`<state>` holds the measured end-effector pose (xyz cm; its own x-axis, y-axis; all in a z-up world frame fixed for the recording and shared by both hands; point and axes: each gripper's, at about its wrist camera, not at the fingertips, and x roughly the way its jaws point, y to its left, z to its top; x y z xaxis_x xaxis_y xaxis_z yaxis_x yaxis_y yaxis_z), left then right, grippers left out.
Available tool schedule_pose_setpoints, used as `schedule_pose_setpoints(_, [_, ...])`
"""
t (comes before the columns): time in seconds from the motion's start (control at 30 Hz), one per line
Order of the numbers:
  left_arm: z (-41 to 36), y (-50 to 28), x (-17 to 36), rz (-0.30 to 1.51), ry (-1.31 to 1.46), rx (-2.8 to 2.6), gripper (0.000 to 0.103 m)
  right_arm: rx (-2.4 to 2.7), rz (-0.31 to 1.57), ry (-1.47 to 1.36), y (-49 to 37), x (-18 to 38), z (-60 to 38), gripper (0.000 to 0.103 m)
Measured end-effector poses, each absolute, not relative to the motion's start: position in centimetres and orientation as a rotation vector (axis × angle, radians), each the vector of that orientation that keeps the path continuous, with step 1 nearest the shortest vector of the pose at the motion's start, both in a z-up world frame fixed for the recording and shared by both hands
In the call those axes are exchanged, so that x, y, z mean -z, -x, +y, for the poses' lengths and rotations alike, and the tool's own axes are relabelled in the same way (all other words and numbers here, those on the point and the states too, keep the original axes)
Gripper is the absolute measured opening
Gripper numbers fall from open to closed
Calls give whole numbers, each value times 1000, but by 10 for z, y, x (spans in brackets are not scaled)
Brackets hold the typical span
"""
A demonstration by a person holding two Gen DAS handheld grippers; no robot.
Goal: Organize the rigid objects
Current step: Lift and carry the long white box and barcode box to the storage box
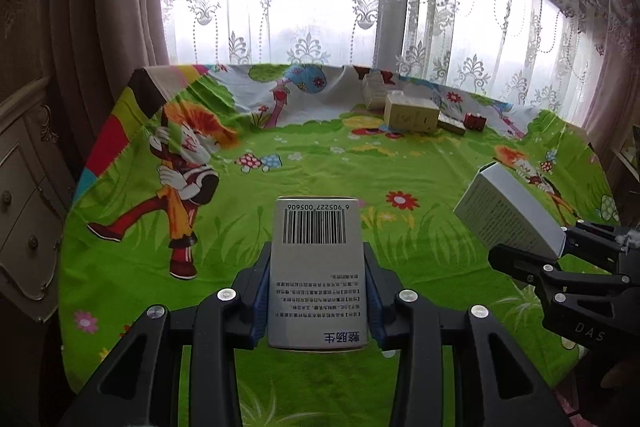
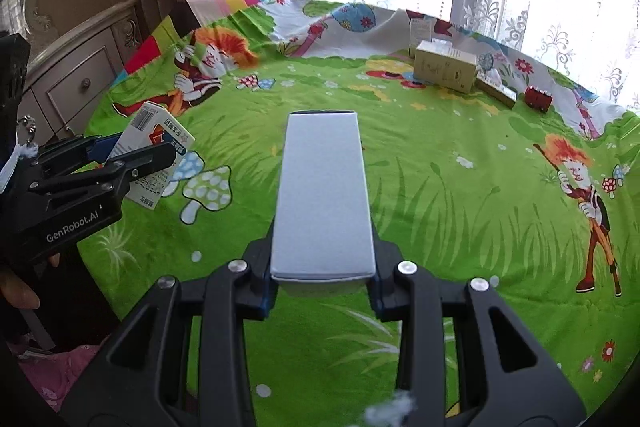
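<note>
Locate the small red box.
In both views the small red box sits far right on the cartoon cloth, rightmost after the flat box.

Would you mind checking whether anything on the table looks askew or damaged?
Nothing looks damaged. The boxes at the far edge sit jumbled at mixed angles, and the cartoon tablecloth is rumpled there.

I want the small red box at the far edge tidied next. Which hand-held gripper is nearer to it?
Right, as far as the views show. The red box lies far right on the table; the right hand-held gripper holds its white box on that side, the left hand-held gripper further left.
</note>
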<state>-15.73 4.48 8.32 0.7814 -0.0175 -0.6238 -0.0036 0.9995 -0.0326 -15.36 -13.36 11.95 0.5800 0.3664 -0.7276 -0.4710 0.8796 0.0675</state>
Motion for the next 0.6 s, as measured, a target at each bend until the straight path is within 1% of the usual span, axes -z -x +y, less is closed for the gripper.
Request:
schedule_pose_setpoints(0.4, [33, 214, -174, 408, 3, 0, 40, -494, 542, 155, 203, -208, -136, 39])
schedule_pose_setpoints(0.6, [24, 232, -205, 345, -13, 6, 40, -481, 448, 137, 221, -240, -146, 40])
